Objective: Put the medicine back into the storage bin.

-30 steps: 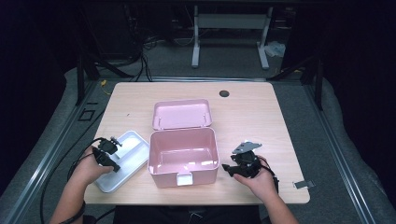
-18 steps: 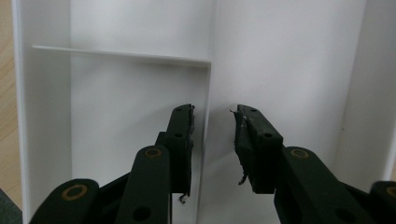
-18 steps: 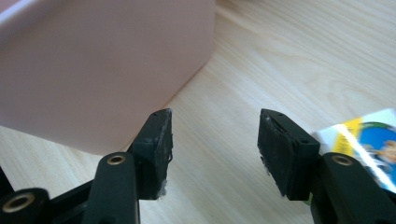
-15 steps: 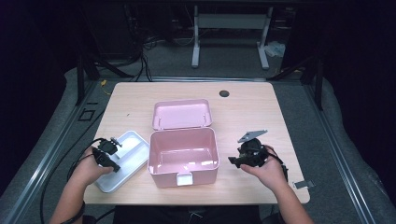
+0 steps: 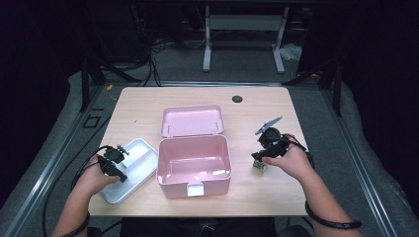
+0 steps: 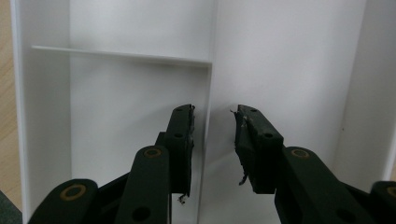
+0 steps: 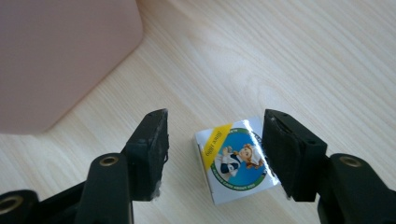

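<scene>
The right gripper [image 7: 212, 154] is open around a small square packet [image 7: 238, 161] lying flat, turned cornerwise, near the table's [image 5: 148, 106] right edge. The left gripper [image 6: 212, 140] is open over the white tray [image 6: 116, 84].

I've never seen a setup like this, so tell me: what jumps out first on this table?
The open pink box in the middle of the wooden table, its lid lying flat behind it, catches the eye first. To its right, the right gripper hangs open over a small packet printed with a cartoon figure. On the other side, the left gripper stands open over a divided white tray.
</scene>
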### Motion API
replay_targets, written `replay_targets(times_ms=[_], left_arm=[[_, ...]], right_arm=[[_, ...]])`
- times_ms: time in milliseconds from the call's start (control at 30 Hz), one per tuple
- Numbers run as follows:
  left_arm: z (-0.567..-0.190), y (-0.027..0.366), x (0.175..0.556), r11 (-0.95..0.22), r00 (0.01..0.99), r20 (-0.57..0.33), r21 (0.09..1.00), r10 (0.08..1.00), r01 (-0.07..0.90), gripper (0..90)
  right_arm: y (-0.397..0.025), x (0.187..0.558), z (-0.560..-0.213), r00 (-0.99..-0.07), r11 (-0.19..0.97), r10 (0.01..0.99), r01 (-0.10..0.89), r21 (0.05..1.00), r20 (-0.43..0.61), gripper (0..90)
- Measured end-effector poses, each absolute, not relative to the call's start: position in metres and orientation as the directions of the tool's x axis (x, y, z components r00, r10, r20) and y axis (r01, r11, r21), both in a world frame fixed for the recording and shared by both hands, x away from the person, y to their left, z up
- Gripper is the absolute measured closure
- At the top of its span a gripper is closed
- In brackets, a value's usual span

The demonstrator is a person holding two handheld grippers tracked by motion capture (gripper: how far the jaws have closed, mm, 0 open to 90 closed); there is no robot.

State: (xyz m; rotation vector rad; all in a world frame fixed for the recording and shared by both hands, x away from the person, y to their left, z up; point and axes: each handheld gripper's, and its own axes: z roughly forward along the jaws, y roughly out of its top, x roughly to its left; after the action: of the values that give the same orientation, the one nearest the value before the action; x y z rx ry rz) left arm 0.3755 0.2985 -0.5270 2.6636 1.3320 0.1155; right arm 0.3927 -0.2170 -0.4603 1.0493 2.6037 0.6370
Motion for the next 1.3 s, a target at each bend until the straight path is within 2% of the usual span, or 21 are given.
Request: replay_targets(times_ms=[367, 467, 500, 667, 1033, 1133, 1233, 1300], left_arm=[[-0.527, 0.299, 0.375, -0.584, 0.595, -0.004, 0.183, 0.804, 0.791, 66.5], [-0.527, 0.299, 0.374, -0.584, 0.595, -0.004, 0.185, 0.803, 0.790, 66.5], [-0.527, 0.300, 0.374, -0.586, 0.597, -0.004, 0.186, 0.802, 0.789, 66.5], [-0.527, 0.299, 0.374, -0.585, 0.596, -0.003, 0.185, 0.803, 0.790, 66.5], [-0.527, 0.300, 0.374, -0.584, 0.596, -0.006, 0.190, 0.803, 0.789, 66.5], [-0.527, 0.300, 0.374, -0.584, 0.596, -0.006, 0.191, 0.803, 0.789, 66.5], [-0.527, 0.300, 0.374, -0.584, 0.596, -0.006, 0.190, 0.803, 0.789, 66.5], [-0.527, 0.300, 0.374, -0.584, 0.595, -0.006, 0.191, 0.803, 0.789, 66.5]], right_arm=[[-0.215, 0.411, -0.467, -0.739, 0.727, 0.664, 0.603, 0.330, -0.112, 38.7], [-0.213, 0.415, -0.468, -0.767, 0.752, 0.634, 0.583, 0.308, -0.096, 38.7], [-0.212, 0.416, -0.466, -0.775, 0.771, 0.621, 0.577, 0.270, -0.118, 38.7], [-0.213, 0.420, -0.467, -0.815, 0.813, 0.573, 0.551, 0.191, -0.086, 38.7], [-0.213, 0.429, -0.475, -0.826, 0.822, 0.559, 0.544, 0.169, -0.064, 43.8], [-0.212, 0.431, -0.475, -0.830, 0.829, 0.554, 0.543, 0.138, -0.060, 44.8], [-0.212, 0.432, -0.477, -0.828, 0.822, 0.559, 0.547, 0.158, -0.043, 44.8], [-0.211, 0.432, -0.474, -0.834, 0.833, 0.549, 0.540, 0.119, -0.060, 45.7]])
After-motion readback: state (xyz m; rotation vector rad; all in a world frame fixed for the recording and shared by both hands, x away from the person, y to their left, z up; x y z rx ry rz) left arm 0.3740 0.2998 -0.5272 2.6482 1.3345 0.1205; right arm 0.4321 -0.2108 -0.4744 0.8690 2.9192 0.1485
